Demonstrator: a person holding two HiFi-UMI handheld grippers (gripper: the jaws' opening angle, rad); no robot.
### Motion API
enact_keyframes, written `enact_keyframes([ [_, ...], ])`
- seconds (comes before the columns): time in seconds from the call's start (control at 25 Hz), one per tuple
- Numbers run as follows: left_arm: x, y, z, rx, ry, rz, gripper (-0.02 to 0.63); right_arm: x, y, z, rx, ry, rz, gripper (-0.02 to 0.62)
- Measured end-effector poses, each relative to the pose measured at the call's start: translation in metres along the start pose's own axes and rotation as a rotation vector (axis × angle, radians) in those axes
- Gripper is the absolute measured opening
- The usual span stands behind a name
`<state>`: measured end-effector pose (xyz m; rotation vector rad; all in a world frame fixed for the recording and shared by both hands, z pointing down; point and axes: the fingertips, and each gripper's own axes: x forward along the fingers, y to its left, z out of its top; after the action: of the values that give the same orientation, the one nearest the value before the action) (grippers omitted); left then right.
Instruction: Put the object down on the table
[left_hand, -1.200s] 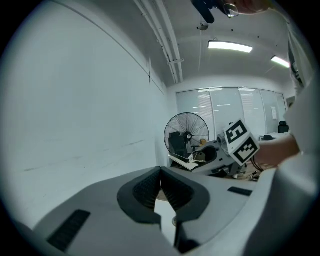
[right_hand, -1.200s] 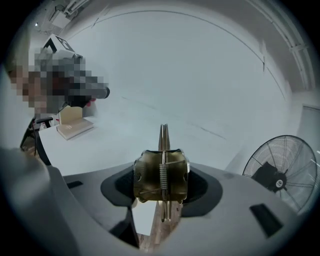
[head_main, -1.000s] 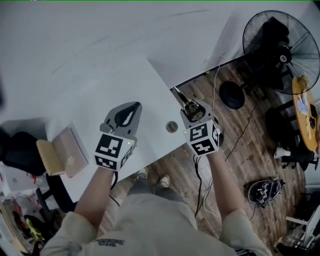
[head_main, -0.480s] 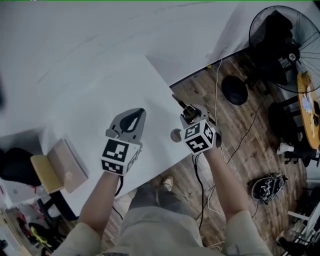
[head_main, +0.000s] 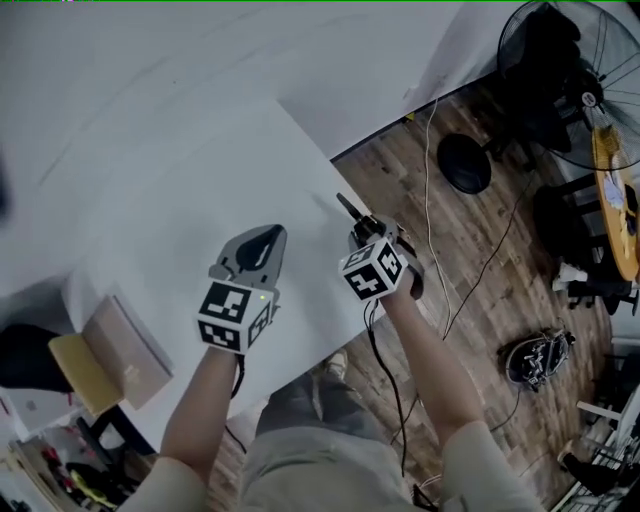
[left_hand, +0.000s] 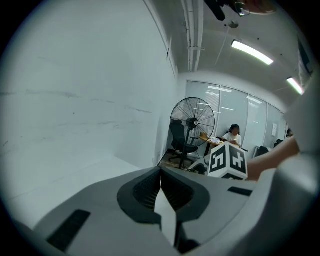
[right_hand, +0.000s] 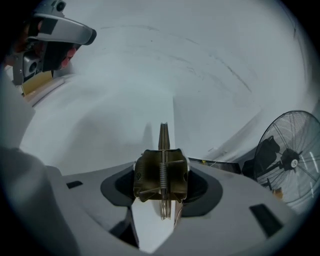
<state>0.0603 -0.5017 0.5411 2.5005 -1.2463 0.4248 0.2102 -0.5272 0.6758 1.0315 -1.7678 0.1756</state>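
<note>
My right gripper (head_main: 363, 232) is shut on a small hand tool (head_main: 352, 215) with dark olive handles, a coil spring between them and a narrow metal tip. The right gripper view shows the tool (right_hand: 161, 172) squeezed between the jaws of the right gripper (right_hand: 161, 192), tip pointing ahead over the white table (right_hand: 125, 110). It hangs just above the table (head_main: 180, 170) near its right edge. My left gripper (head_main: 266, 235) hovers over the table to the left, shut and empty; in its own view the left gripper (left_hand: 160, 175) has its jaws meeting.
A tan book or box (head_main: 105, 355) lies at the table's left end. Beyond the right edge is wooden floor with cables (head_main: 430, 190), a round black base (head_main: 463, 163) and a standing fan (head_main: 575, 70). A person sits at a desk far behind the fan (left_hand: 192, 122).
Both grippers have come down toward the table. The right one, still holding the tool, has shifted left from over the floor to the table's edge.
</note>
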Motion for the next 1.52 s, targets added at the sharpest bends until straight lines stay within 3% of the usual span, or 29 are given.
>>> enact_keyframes([
  [0.28, 0.014, 0.012, -0.021, -0.017, 0.044, -0.016, 0.021, 0.024, 0.015, 0.004, 0.008, 0.021, 0.002, 0.225],
  [0.52, 0.016, 0.018, -0.032, -0.04, 0.044, -0.038, 0.021, 0.025, 0.022, 0.021, 0.106, -0.093, -0.019, 0.229],
  [0.72, 0.017, 0.019, -0.049, -0.063, 0.07, -0.05, 0.021, 0.032, 0.037, 0.023, 0.151, -0.134, -0.001, 0.286],
  [0.84, 0.019, 0.019, -0.052, -0.06, 0.082, -0.062, 0.021, 0.033, 0.038, 0.023, 0.175, -0.151, 0.005, 0.287],
  [1.0, 0.02, 0.018, -0.054, -0.068, 0.084, -0.087, 0.021, 0.029, 0.042, 0.029, 0.256, -0.212, 0.066, 0.345],
  [1.32, 0.015, 0.015, -0.05, -0.065, 0.095, -0.093, 0.021, 0.016, 0.037, 0.027, 0.323, -0.223, 0.083, 0.344],
  [1.52, 0.006, 0.011, -0.041, -0.07, 0.095, -0.098, 0.021, -0.009, 0.025, 0.036, 0.364, -0.265, 0.11, 0.229],
])
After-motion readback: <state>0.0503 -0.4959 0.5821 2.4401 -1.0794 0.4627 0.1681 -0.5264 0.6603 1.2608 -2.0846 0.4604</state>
